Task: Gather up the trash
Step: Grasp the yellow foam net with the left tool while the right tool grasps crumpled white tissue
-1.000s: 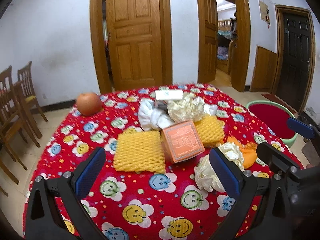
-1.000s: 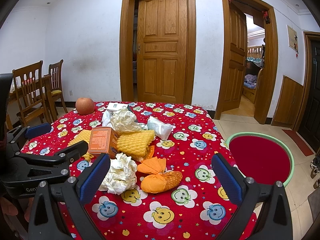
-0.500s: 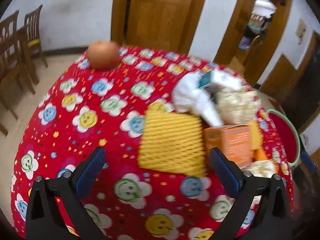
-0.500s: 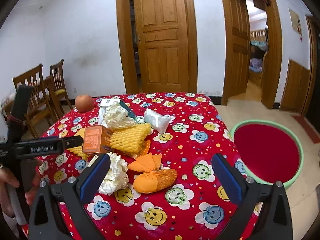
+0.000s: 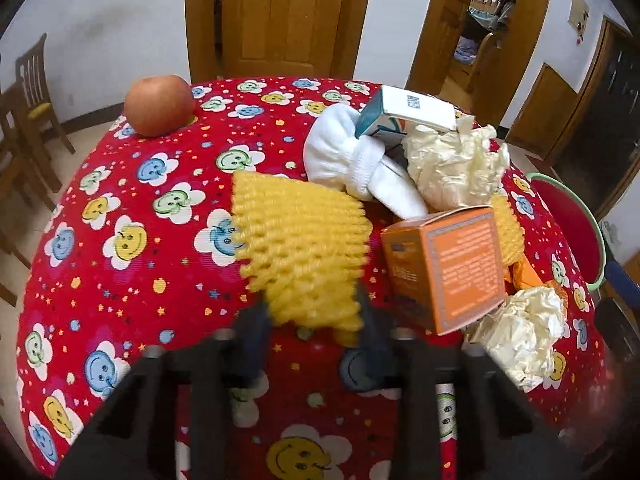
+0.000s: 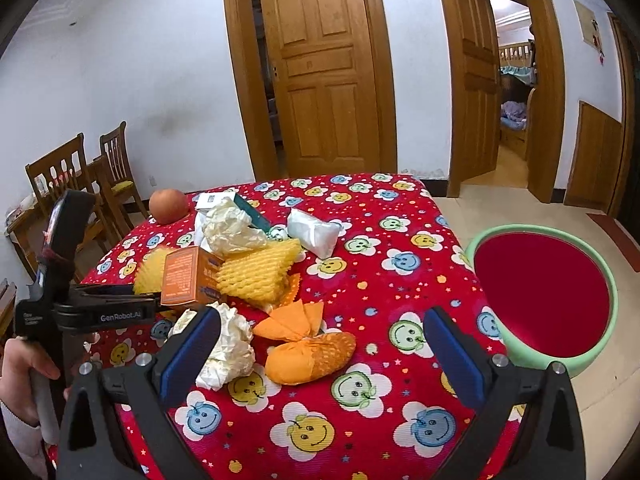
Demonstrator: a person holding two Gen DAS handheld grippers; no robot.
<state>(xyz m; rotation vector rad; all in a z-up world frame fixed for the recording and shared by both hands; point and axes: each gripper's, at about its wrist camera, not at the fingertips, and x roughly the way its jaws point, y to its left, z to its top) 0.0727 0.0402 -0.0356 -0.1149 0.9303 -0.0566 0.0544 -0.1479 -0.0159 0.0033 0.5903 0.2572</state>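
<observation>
A yellow foam net (image 5: 296,236) lies on the red smiley tablecloth (image 5: 120,272). My left gripper (image 5: 314,328) has its jaws closing on the net's near end, which is bunched between the blurred fingers. To its right stand an orange box (image 5: 444,268) and a crumpled paper ball (image 5: 520,336). My right gripper (image 6: 320,332) hangs open above an orange wrapper bundle (image 6: 308,352), touching nothing. In the right wrist view the left gripper (image 6: 148,298) reaches in from the left, held by a hand (image 6: 24,364).
A white cloth (image 5: 352,160), a white-green carton (image 5: 404,116), cream crumpled paper (image 5: 452,168) and a white packet (image 6: 316,234) lie mid-table. An apple (image 5: 158,104) sits far left. A green-rimmed red tub (image 6: 540,292) stands on the floor to the right. Wooden chairs (image 6: 80,184) stand left.
The left gripper tilted down and moved onto the yellow foam net, and its jaws went from wide open to nearly closed around it. The right gripper stayed almost in place.
</observation>
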